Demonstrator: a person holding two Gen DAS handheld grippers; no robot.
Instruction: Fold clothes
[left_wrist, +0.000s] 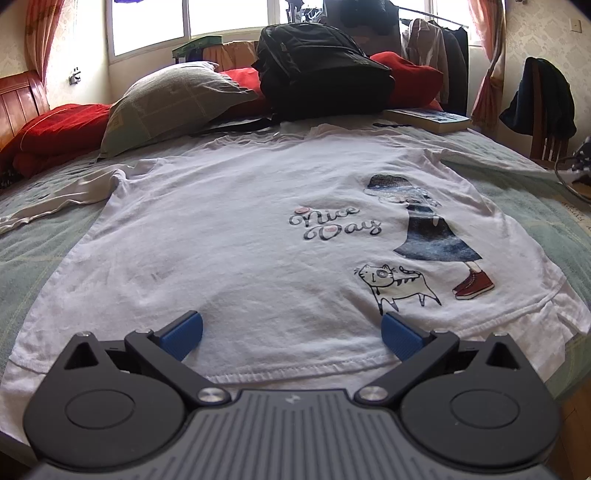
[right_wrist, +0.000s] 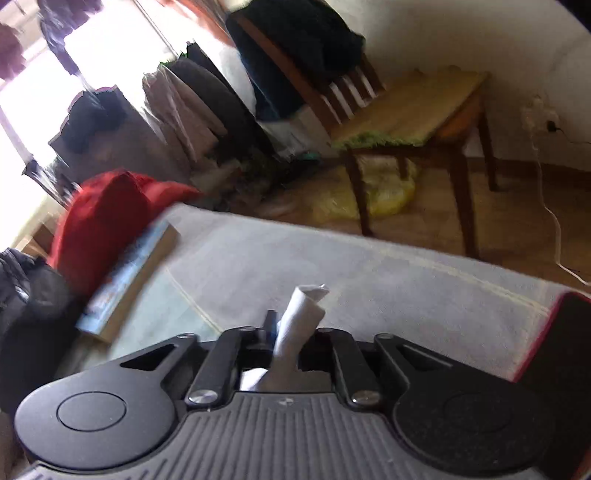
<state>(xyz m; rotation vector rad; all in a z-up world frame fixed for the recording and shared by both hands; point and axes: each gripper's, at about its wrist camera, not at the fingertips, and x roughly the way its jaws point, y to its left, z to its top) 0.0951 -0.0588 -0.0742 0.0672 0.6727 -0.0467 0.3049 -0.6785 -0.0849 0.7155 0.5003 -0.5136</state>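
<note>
White cotton T-shirt (left_wrist: 229, 236) with a "Nice Day" print lies flat on the green-quilted bed (left_wrist: 37, 236), hem nearest me, neck toward the far black backpack (left_wrist: 321, 70), its long axis running near to far. My left gripper (left_wrist: 291, 334) hovers over the hem, fingers spread. My right gripper (right_wrist: 291, 332) pinches a white fabric fold (right_wrist: 303, 314).

White printed T-shirt (left_wrist: 229, 236) flat on the bed — front up, one edge lifted.
</note>
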